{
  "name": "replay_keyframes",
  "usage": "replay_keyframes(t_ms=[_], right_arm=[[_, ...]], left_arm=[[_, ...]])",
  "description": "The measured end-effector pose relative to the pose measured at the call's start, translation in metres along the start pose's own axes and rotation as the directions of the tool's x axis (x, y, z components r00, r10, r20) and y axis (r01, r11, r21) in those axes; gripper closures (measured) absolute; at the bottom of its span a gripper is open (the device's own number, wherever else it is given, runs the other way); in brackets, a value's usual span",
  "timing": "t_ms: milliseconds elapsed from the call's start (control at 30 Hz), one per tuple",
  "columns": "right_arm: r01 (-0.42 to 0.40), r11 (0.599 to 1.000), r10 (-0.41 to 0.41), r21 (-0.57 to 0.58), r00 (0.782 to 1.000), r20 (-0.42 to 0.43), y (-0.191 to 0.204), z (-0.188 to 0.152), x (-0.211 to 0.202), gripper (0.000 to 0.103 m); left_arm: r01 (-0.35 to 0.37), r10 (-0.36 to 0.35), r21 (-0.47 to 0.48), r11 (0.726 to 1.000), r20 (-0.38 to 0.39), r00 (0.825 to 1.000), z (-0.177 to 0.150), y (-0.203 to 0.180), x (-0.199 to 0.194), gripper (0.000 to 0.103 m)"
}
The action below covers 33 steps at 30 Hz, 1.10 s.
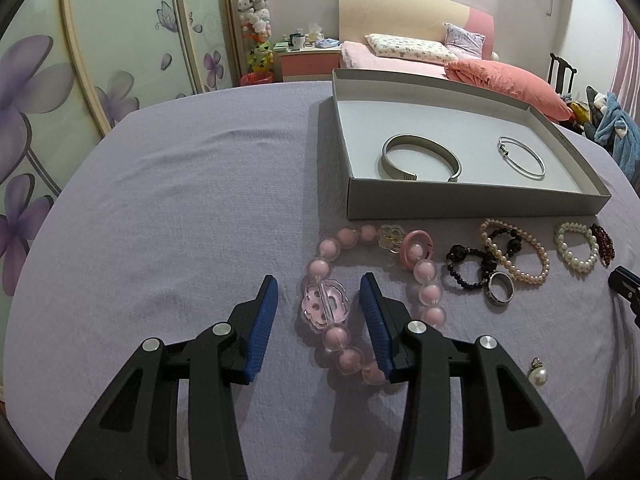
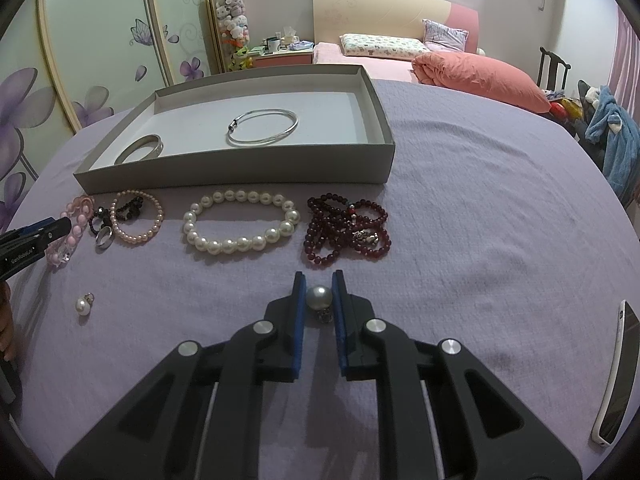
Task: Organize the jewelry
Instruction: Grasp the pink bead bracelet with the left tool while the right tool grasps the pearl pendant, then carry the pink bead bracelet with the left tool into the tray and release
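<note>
We see a pearl earring [image 2: 319, 295] on the purple desk [image 2: 480, 220], its metal end pointing toward us. Our right tongs [image 2: 319, 280] pinch it on both sides. Our left tongs [image 1: 318, 285] are wide apart around a pink bead bracelet [image 1: 376, 280]. Behind sits a box [image 1: 472, 200] with two bangles.

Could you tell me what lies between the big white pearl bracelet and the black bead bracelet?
In the right wrist view, a pink pearl bracelet lies between the white pearl bracelet and the black bead bracelet, overlapping the black one.
</note>
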State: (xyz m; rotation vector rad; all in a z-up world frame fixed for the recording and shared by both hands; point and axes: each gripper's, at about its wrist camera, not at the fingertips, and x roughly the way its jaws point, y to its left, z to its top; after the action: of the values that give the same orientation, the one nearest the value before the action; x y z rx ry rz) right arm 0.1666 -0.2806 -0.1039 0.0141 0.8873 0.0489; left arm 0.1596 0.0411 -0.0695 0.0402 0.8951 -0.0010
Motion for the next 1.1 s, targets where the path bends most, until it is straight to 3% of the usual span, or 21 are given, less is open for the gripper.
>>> replay_keyframes(t_ms=[200,267,600,833,1100], right_arm=[[-0.001,1.000,0.001,0.001,1.000,0.000,-0.001,0.000,-0.001,0.089],[0.000,1.000,0.000,-0.001,1.000,0.000,-0.001,0.000,0.000,0.089],[-0.042,0.998,0.040,0.044,0.998,0.045,-0.004,0.001,-0.011,0.089],[-0.096,0.993,0.087,0.063,0.988,0.131,-0.001,0.006,-0.035,0.090],[-0.134,0.990,0.124,0.040,0.973,0.195,0.017,0.010,-0.053,0.089]], left_arm=[[0.000,0.000,0.000,1.000,0.000,1.000,0.000,0.000,0.000,0.061],[-0.002,0.002,-0.005,1.000,0.005,1.000,0.000,0.001,-0.001,0.079],[0.046,-0.045,-0.033,0.998,0.026,0.999,-0.010,0.010,-0.016,0.079],[0.113,-0.103,-0.071,0.991,0.126,0.987,-0.009,0.014,-0.043,0.079],[0.165,-0.153,-0.040,0.985,0.215,0.965,-0.008,-0.003,-0.065,0.079]])
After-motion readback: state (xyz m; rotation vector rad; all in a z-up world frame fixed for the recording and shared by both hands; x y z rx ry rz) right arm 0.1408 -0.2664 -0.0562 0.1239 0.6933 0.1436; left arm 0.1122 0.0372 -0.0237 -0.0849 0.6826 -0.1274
